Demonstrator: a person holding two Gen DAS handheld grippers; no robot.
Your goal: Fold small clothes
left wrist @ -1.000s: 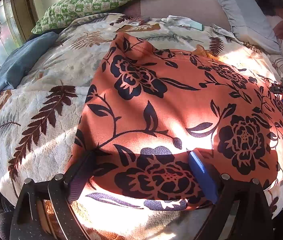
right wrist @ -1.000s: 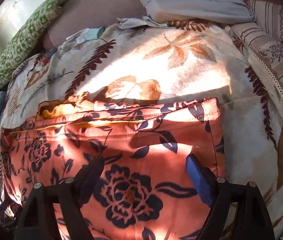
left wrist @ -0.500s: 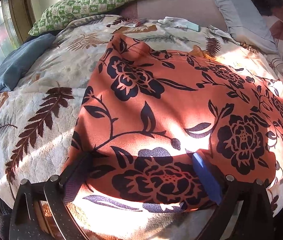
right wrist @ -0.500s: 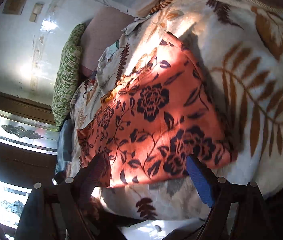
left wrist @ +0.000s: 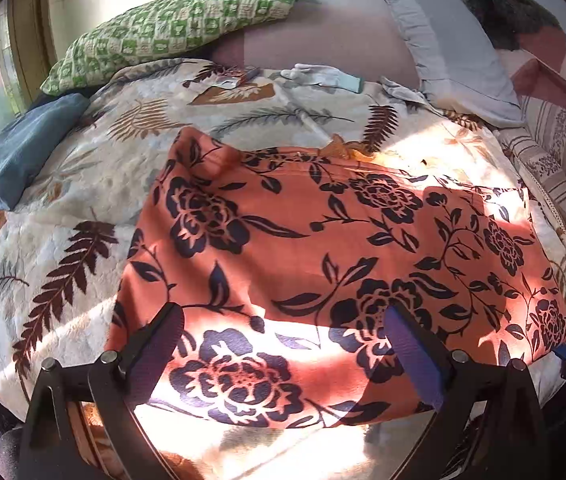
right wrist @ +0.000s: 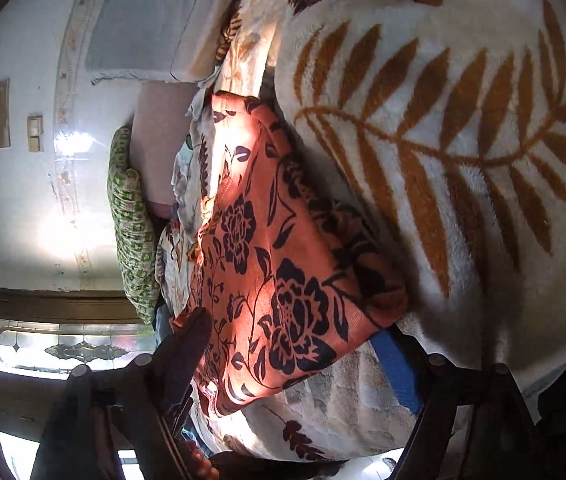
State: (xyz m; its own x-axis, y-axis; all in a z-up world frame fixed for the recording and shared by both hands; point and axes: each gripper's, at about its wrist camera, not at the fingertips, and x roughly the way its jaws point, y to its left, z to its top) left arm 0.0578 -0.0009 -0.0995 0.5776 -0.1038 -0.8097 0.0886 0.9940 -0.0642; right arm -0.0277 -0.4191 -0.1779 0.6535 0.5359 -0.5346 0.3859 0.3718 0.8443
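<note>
An orange cloth garment printed with dark navy flowers (left wrist: 335,248) lies spread flat across the centre of the frame, on a cream fleece blanket with brown fern leaves (left wrist: 43,264). The left gripper (left wrist: 283,344), at bottom centre, hovers with fingers spread wide, holding nothing. The right gripper (right wrist: 295,356), rolled sideways at the garment's corner, is likewise released. Pinching both near corners evenly should keep the fold square.

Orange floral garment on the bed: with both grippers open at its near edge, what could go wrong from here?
1. The orange black-flowered garment lies on a plush leaf-print blanket; closing the open left gripper may pinch blanket too.
2. The right gripper views the cloth sharply rolled, so its corner grab may miss.
</note>
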